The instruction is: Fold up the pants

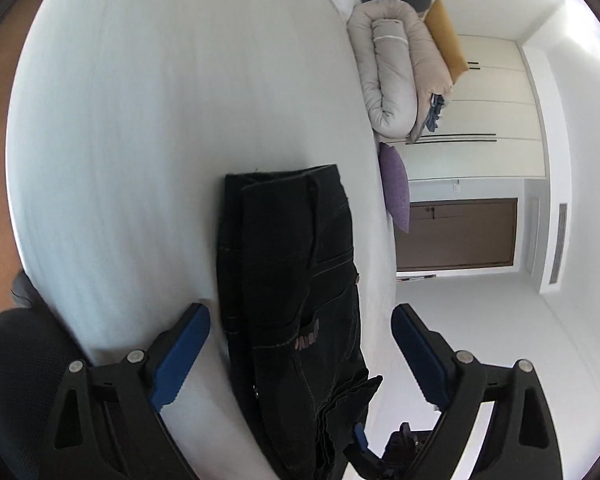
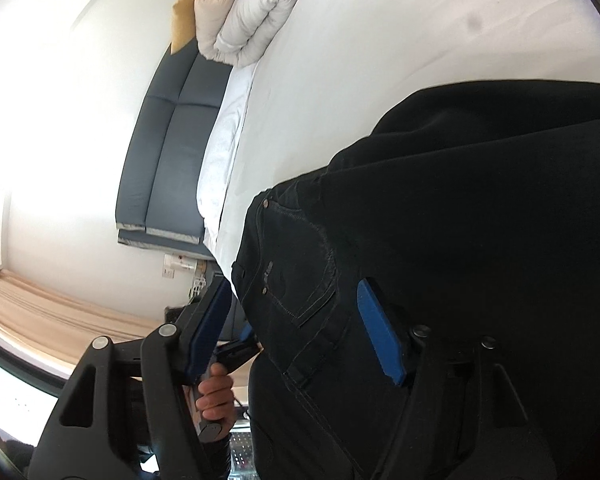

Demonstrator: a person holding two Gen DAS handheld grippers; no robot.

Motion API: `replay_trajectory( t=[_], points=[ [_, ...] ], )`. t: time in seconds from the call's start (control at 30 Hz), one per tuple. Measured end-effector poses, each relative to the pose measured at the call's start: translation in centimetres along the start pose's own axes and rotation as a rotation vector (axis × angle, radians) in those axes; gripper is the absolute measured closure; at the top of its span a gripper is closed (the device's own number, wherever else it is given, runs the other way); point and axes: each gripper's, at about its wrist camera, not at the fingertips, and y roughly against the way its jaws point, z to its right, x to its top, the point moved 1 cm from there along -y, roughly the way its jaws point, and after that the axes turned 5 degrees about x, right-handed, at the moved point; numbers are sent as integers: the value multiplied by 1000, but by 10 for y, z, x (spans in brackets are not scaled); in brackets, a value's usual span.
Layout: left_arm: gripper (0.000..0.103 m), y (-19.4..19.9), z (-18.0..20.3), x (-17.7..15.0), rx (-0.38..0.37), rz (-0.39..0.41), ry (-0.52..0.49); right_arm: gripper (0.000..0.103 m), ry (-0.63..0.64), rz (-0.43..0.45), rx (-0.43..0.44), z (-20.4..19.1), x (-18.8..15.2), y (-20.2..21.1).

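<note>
Black jeans (image 1: 288, 280) lie folded into a narrow stack on the white bed (image 1: 140, 140), near its edge. My left gripper (image 1: 300, 348) is open, its blue pads on either side of the near end of the stack, not closed on it. In the right wrist view the jeans (image 2: 420, 220) fill the frame, back pocket showing. My right gripper (image 2: 296, 320) is open with the jeans' waist part between its blue pads (image 2: 380, 340). The other gripper's blue tip shows low in the left wrist view (image 1: 360, 436), close to the jeans' hem.
A rolled beige duvet (image 1: 396, 68), a yellow cushion (image 1: 446, 36) and a purple pillow (image 1: 396, 184) lie along the bed's far side. A dark headboard (image 2: 168, 152) and white pillow (image 2: 224, 140) stand at the bed's head. A brown door (image 1: 456, 236) is beyond.
</note>
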Motion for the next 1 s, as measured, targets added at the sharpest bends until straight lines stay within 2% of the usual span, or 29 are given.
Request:
replay_trajectory(
  t=[0.07,0.23,0.3,0.33,0.37,0.43,0.47,0.6,0.67,0.7,0.73,0.8,0.9,0.93,1.0],
  points=[
    [11,-6,-2,1,-30,2,8,38,4,-15,8,-3,-1,-8],
    [27,-12,-5,7,-53,-29,43,39,10,-56,-10,-3,-5,-23],
    [66,-21,-3,16,-41,-52,42,40,4,-64,-23,-2,-5,-30],
    [75,-24,-3,16,-32,-60,42,44,4,-68,-31,-2,-5,-31],
    [90,-24,-3,15,-26,-60,38,48,5,-76,-41,-2,-4,-35],
    [90,-22,0,13,-2,-49,12,53,8,-91,-66,-2,-3,-41],
    [90,-19,3,11,6,-41,-8,59,10,-99,-71,-2,-2,-45],
    [91,-9,32,4,70,12,-169,70,1,-168,-153,5,0,-73],
    [92,-8,47,0,87,31,-227,87,-20,-182,-203,12,0,-83],
    [92,-7,56,-2,96,43,-267,91,-52,-173,-209,18,0,-84],
    [92,-7,67,-6,101,54,-316,102,-66,-168,-215,21,0,-84],
    [92,-7,92,-18,106,70,-423,103,-98,-152,-224,32,-2,-84],
    [92,-10,138,-47,112,84,-625,103,-119,-130,-179,37,-3,-81],
    [92,-11,147,-56,112,79,-672,98,-126,-122,-148,36,-3,-78],
    [92,-17,172,-85,106,56,-807,98,-181,-76,-45,38,-5,-56]
  ],
)
